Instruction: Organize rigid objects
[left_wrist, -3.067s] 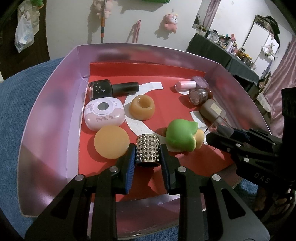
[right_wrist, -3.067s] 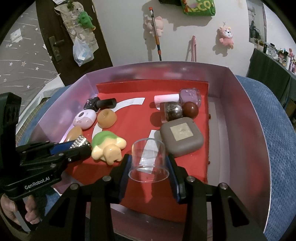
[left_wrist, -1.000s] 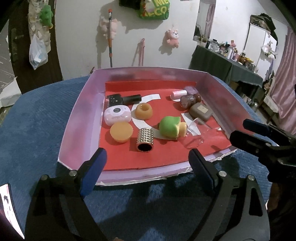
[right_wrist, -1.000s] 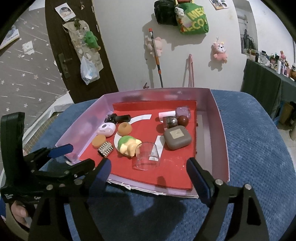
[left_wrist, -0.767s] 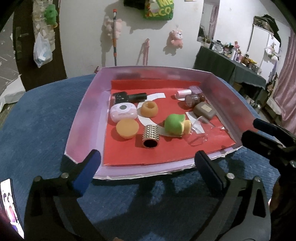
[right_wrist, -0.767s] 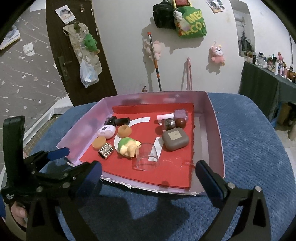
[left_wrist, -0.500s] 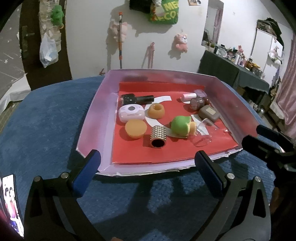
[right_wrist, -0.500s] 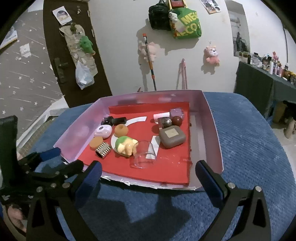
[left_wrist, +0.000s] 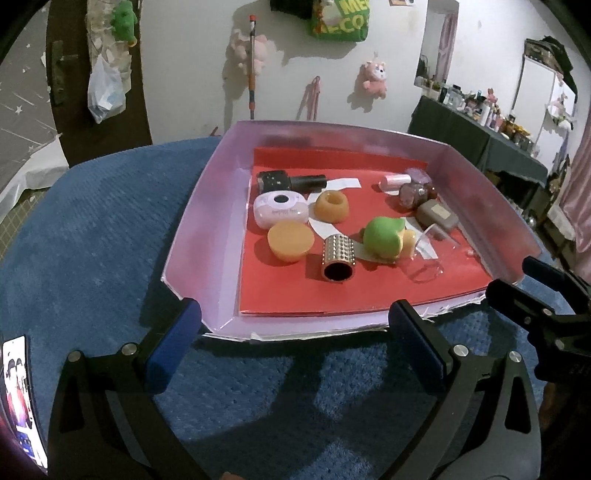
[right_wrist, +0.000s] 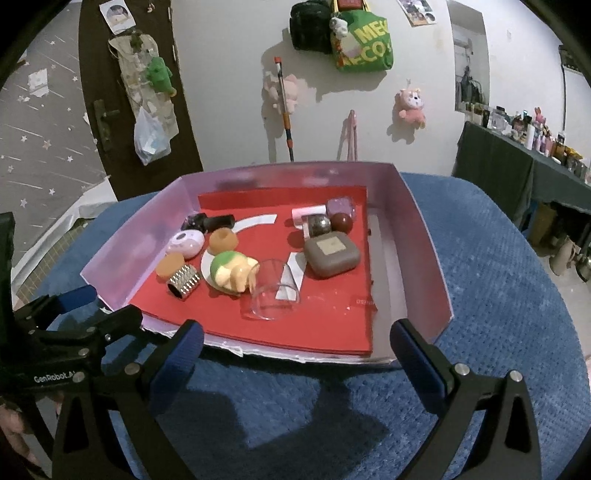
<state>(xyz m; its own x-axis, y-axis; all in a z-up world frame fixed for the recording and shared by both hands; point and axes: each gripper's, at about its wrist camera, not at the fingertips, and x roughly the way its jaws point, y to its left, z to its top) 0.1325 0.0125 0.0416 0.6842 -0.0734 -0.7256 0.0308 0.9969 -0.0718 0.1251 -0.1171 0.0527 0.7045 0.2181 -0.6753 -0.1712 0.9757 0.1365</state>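
Clear cup (right_wrist: 272, 291) faint, phone (left_wrist: 20, 398) cropped

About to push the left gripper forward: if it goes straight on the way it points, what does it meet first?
Probably the tray's torn near rim. The open left gripper hangs over the blue cover just short of it. Clearing that, the studded metal cylinder comes next; depth is unclear.

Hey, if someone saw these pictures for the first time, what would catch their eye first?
Probably the pink-walled tray with its bright red floor, sitting on a blue cushion. Next, the green and cream toy near its middle, the studded metal cylinder to its left and the clear cup lying to its right. Both tongs hang open in front of the tray.
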